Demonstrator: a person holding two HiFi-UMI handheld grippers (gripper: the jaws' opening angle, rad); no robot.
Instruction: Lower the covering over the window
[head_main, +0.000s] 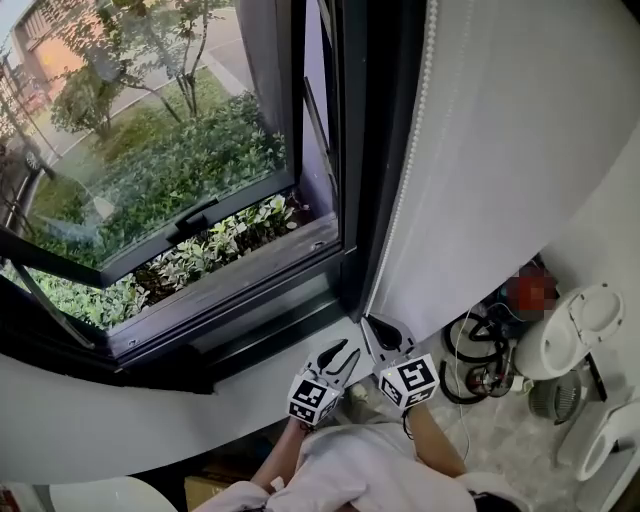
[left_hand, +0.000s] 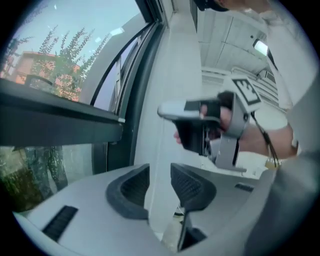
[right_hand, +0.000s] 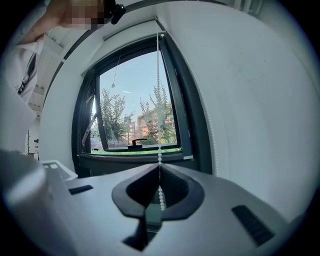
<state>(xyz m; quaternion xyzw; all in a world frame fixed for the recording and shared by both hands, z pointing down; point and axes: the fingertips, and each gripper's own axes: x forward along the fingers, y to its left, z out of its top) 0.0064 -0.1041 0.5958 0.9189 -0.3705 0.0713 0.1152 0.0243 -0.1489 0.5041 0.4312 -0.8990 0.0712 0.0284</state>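
A white bead chain (head_main: 405, 170) hangs along the dark window frame's right side (head_main: 365, 150). My right gripper (head_main: 373, 323) is shut on it at sill height. In the right gripper view the bead chain (right_hand: 158, 90) drops from the top of the window into the shut jaws of the right gripper (right_hand: 159, 166). My left gripper (head_main: 337, 352) stands open just left of the right one, below it. In the left gripper view, the left gripper (left_hand: 160, 182) has a wide gap with nothing pressed between the pads. The right gripper (left_hand: 167, 111) shows above. The glass (head_main: 150, 120) is uncovered.
The casement sash (head_main: 170, 228) is tilted outward over shrubs. A white sill (head_main: 90, 420) runs below the frame. On the floor at right are a white appliance (head_main: 570, 335), coiled cables (head_main: 478, 350) and a small fan (head_main: 553, 396). The white wall (head_main: 520, 140) is right of the chain.
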